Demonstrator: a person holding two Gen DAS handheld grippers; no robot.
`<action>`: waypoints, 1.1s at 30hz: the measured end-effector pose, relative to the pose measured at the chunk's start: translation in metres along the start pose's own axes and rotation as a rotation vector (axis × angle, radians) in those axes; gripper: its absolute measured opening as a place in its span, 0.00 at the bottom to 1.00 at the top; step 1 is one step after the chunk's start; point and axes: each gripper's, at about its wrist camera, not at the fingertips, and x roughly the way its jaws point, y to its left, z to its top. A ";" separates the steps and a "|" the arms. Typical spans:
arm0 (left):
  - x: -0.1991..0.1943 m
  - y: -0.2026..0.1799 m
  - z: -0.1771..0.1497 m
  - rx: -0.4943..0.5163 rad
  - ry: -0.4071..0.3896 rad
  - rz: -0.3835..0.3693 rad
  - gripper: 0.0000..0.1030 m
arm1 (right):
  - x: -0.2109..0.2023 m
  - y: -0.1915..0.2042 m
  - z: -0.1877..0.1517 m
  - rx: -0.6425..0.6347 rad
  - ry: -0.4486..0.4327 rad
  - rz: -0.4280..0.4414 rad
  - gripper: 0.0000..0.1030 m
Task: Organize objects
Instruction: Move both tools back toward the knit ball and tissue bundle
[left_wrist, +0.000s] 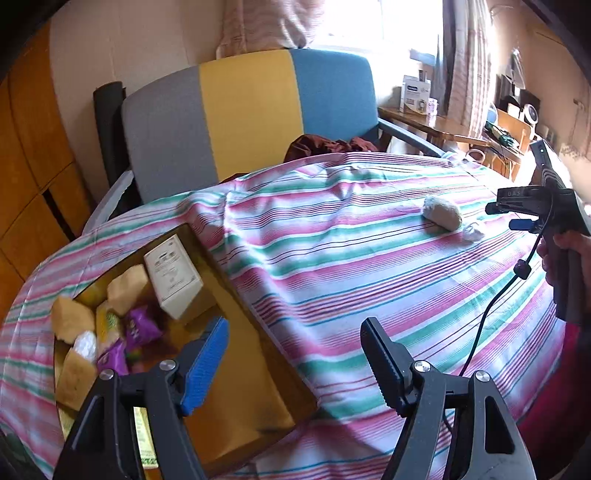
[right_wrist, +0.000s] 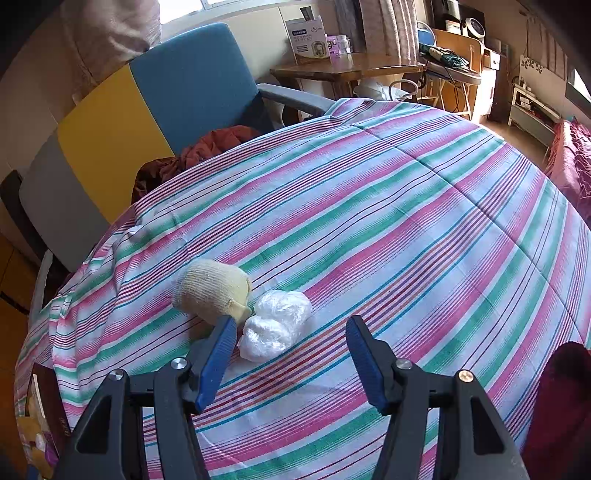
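Two loose items are left on the striped pink, green and white tablecloth (right_wrist: 388, 206): a rolled cream knitted sock (right_wrist: 212, 290) and a crumpled clear plastic bag (right_wrist: 277, 325), touching each other near the table's middle. The rest appears sorted already: an open brown cardboard box (left_wrist: 236, 373) at the table's left holds a white carton (left_wrist: 171, 280), tan packets (left_wrist: 70, 319), purple wrappers (left_wrist: 140, 328) and a white wad.

The right gripper (right_wrist: 291, 354) hangs over the cloth with its blue-padded jaws apart and empty, the left pad just in front of the sock and beside the bag; judging by that, one of these is next to be picked up. The left gripper (left_wrist: 295, 362) hovers by the box's near edge, jaws likewise spread and holding nothing.

The cloth lies creased over a rounded table. Behind it stands a chair (left_wrist: 251, 110) upholstered in grey, yellow and blue panels, with dark red clothing (right_wrist: 207, 151) heaped on the seat. A sunlit window, curtains and a cluttered wooden side table (right_wrist: 347, 70) fill the background.
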 end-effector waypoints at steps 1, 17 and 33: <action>0.001 -0.005 0.003 0.013 -0.001 -0.002 0.72 | 0.000 -0.001 0.000 0.005 0.001 0.000 0.61; 0.036 -0.055 0.022 0.145 0.039 -0.035 0.72 | -0.003 -0.016 0.006 0.093 0.005 0.055 0.61; 0.065 -0.073 0.035 0.154 0.086 -0.076 0.72 | -0.003 -0.028 0.007 0.160 0.012 0.072 0.61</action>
